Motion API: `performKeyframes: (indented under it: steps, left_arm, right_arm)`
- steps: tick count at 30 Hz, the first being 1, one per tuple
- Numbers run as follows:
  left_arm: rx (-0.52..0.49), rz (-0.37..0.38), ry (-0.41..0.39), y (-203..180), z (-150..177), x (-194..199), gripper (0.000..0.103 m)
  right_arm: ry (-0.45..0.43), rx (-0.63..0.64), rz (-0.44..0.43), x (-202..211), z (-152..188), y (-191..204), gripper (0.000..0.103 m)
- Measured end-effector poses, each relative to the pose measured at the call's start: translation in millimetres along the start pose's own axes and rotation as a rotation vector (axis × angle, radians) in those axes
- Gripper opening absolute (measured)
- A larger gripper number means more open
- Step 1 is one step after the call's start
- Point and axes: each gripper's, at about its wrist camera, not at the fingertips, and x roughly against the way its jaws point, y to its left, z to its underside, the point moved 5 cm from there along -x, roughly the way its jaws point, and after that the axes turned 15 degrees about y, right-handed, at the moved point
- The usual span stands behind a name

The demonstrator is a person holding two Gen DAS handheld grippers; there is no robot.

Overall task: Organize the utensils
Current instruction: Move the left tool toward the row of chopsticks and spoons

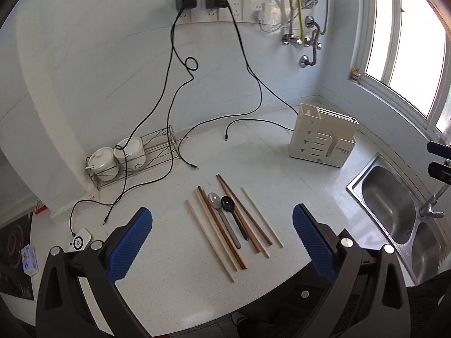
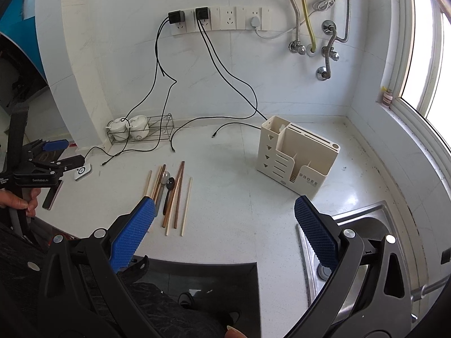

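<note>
Several wooden chopsticks point(image 1: 225, 225), a grey spoon point(image 1: 215, 200) and a black spoon point(image 1: 228, 204) lie side by side on the white counter point(image 1: 253, 155). A cream utensil holder point(image 1: 322, 138) stands behind them to the right. My left gripper point(image 1: 222, 214) is open and empty, hovering just in front of the utensils. In the right wrist view the chopsticks point(image 2: 176, 194) lie left of centre, and the holder point(image 2: 296, 157) stands ahead. My right gripper point(image 2: 224, 205) is open and empty, above the counter's front edge. The left gripper point(image 2: 56, 152) shows at far left.
A steel double sink point(image 1: 394, 211) lies at the right, with a tap. Black cables point(image 1: 174, 146) trail from wall sockets across the counter. A wire rack with two white pots point(image 1: 115, 157) stands at back left. A small white device point(image 1: 80, 242) lies at front left.
</note>
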Motion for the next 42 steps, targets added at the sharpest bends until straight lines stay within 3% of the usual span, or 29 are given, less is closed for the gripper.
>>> performKeyframes:
  steps: [5,11,19,21,24,28,31,33,36,42]
  left_arm:
    - [0.010,-0.027,-0.016,25.1,3.6,-10.6,0.098]
    - [0.005,-0.021,-0.014,29.9,-4.4,-18.8,0.098]
    - [0.077,-0.052,0.013,33.0,-18.8,-50.6,0.098]
    - [0.109,-0.066,0.030,35.3,-19.8,-61.3,0.098]
    - [0.164,-0.096,0.071,40.2,-18.2,-81.8,0.098]
    - [0.215,-0.118,0.119,45.7,-12.1,-110.7,0.098]
    - [0.297,-0.084,0.158,55.3,-4.9,-135.4,0.098]
    - [0.367,-0.053,0.195,63.6,-0.1,-152.3,0.098]
    - [0.442,-0.047,0.256,74.5,5.7,-177.2,0.098]
    - [0.436,-0.022,0.359,78.7,10.1,-223.2,0.098]
  right_arm:
    - [-0.010,0.014,-0.011,-24.7,-11.0,24.4,0.095]
    - [-0.016,0.011,-0.047,-51.3,-20.8,44.1,0.095]
    - [0.026,0.065,-0.093,-110.7,-43.1,51.2,0.095]
    - [0.041,0.077,-0.109,-127.8,-50.0,49.4,0.089]
    - [0.113,0.098,-0.140,-161.0,-57.3,47.0,0.075]
    - [0.194,0.150,-0.166,-203.2,-61.0,49.8,0.074]
    - [0.264,0.173,-0.191,-234.9,-58.0,54.9,0.073]
    - [0.324,0.170,-0.207,-256.1,-53.1,56.5,0.063]
    - [0.397,0.163,-0.231,-281.7,-43.4,61.4,0.055]
    - [0.514,0.156,-0.215,-319.6,-25.6,73.7,0.049]
